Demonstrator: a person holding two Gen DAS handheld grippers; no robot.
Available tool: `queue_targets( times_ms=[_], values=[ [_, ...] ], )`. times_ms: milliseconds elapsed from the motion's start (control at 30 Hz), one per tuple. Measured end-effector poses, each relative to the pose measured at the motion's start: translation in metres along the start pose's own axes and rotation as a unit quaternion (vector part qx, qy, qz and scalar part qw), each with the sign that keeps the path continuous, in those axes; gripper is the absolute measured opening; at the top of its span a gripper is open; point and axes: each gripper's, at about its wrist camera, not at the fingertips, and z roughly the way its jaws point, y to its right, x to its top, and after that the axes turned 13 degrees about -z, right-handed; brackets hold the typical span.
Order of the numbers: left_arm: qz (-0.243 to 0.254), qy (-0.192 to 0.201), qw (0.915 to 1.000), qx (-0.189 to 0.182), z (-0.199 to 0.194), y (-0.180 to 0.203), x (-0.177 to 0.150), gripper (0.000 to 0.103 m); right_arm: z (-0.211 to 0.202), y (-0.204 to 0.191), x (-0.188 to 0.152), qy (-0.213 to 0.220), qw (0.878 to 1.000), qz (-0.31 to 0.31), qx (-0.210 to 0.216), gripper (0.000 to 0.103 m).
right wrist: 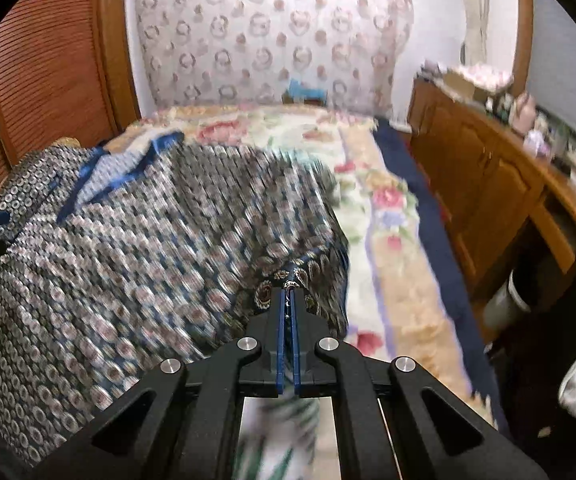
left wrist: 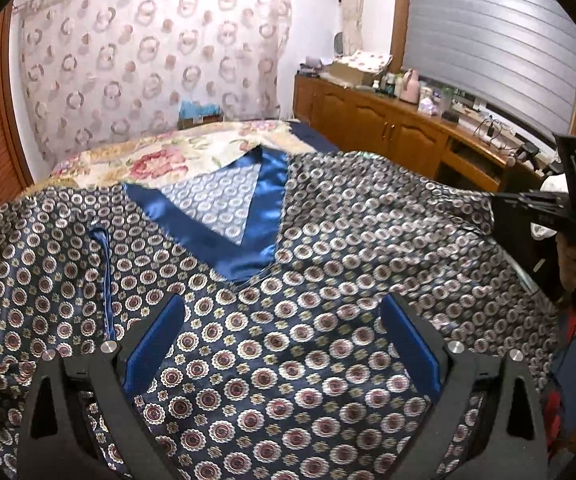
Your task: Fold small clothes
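A dark blue patterned garment (left wrist: 328, 260) with a satin blue V-neck collar (left wrist: 263, 200) lies spread over the bed. My left gripper (left wrist: 281, 304) hovers just above its front, jaws wide open, with nothing pinched between the blue pads (left wrist: 155, 340). In the right wrist view the garment (right wrist: 127, 260) is blurred, and my right gripper (right wrist: 288, 282) is shut on a fold of its right edge, lifting it slightly off the bed. The right gripper's black body (left wrist: 560, 208) shows at the right edge of the left wrist view.
A floral bedspread (right wrist: 388, 240) covers the bed under the garment. A wooden cabinet (right wrist: 488, 184) with bottles and clutter on top runs along the right side. A louvred wooden door (right wrist: 47, 60) stands at the left. A patterned curtain (left wrist: 147, 60) hangs behind the bed.
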Motion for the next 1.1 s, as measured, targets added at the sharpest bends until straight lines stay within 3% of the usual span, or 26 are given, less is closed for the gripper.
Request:
queue_targets(
  times_ms=[233, 367, 500, 667, 733, 800, 1100],
  values=[
    [0.001, 0.010, 0.9998, -0.018, -0.014, 0.015, 0.000, 0.099, -0.004, -0.059, 0.032, 0.038, 0.997, -0.058, 0.044, 0.002],
    [0.001, 0.016, 0.9996, -0.022, -0.020, 0.020, -0.005, 0.099, 0.012, -0.089, 0.028, 0.022, 0.994, -0.073, 0.083, 0.002],
    [0.002, 0.022, 0.9994, -0.026, -0.027, 0.022, -0.009, 0.099, 0.027, -0.102, 0.019, 0.006, 0.993, -0.077, 0.094, 0.002],
    [0.000, 0.024, 0.9992, -0.032, -0.028, 0.024, -0.012, 0.099, 0.021, -0.082, 0.010, 0.010, 0.994, -0.048, 0.094, 0.022],
    [-0.001, 0.023, 0.9992, -0.034, -0.028, 0.025, -0.014, 0.099, 0.010, -0.069, 0.005, 0.018, 0.995, -0.033, 0.088, 0.041],
    [-0.002, 0.022, 0.9991, -0.036, -0.027, 0.027, -0.015, 0.099, 0.006, -0.059, 0.006, 0.022, 0.997, -0.016, 0.076, 0.050],
    [-0.001, 0.019, 0.9991, -0.037, -0.025, 0.031, -0.020, 0.099, 0.064, -0.008, 0.001, -0.051, 0.997, 0.056, 0.012, 0.050]
  ],
)
